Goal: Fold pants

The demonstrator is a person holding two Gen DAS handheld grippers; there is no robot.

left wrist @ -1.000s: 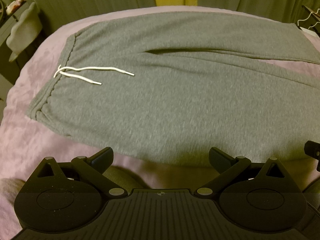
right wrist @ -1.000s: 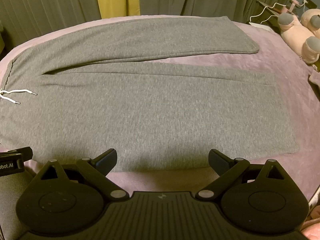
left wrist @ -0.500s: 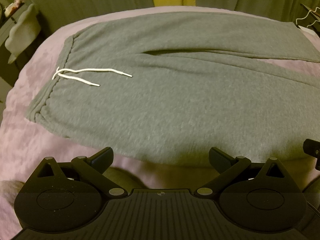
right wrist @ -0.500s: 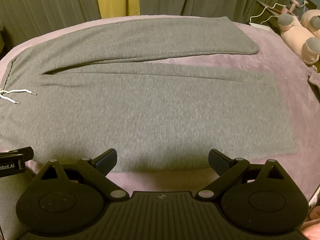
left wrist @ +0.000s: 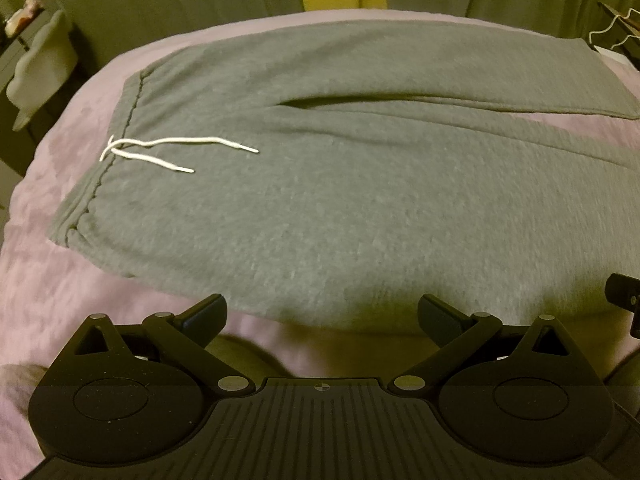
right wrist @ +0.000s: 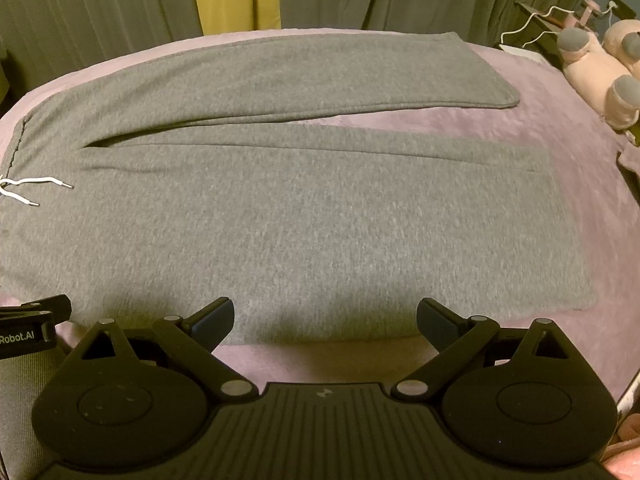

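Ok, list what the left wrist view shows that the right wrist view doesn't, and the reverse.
Only the left wrist view shows the waistband's near corner and a pale object at far left. Only the right wrist view shows the near leg's hem and the pink plush toy. Both show the grey pants flat on the pink cover, the white drawstring, and an open gripper: left, right.

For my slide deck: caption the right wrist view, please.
Open right gripper at the near edge of grey sweatpants spread flat on a pink bed.
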